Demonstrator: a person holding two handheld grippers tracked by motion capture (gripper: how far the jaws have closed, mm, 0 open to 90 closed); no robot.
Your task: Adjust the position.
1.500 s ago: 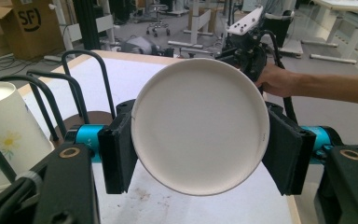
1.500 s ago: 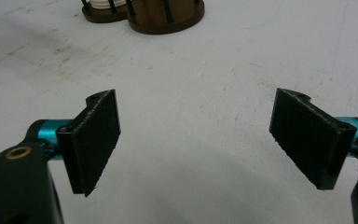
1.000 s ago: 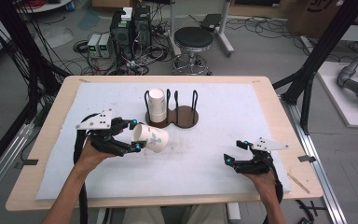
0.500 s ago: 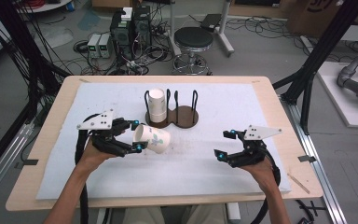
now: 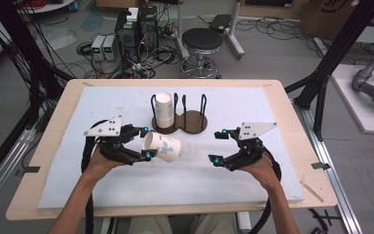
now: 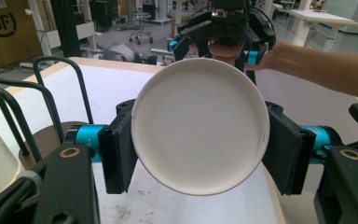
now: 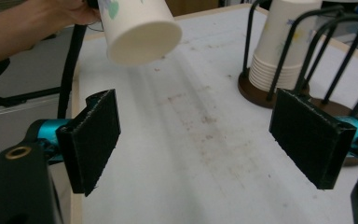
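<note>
Left claw (image 5: 145, 142) clamps a white paper cup with green print (image 5: 161, 146) on its side, raised above the worktop (image 5: 272, 170) middle, bottom toward the right claw (image 5: 217, 146), whose jaws are wide, nothing between. Stacked white cups (image 5: 163, 111) sit in a black wire holder on a brown base (image 5: 190, 122) toward the far edge.

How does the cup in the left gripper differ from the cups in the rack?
The held cup is single, lying sideways above the table, clamped by the left gripper; the rack cups are a nested stack, standing inside the wire rack, untouched. Both are white paper cups with small coloured prints.
</note>
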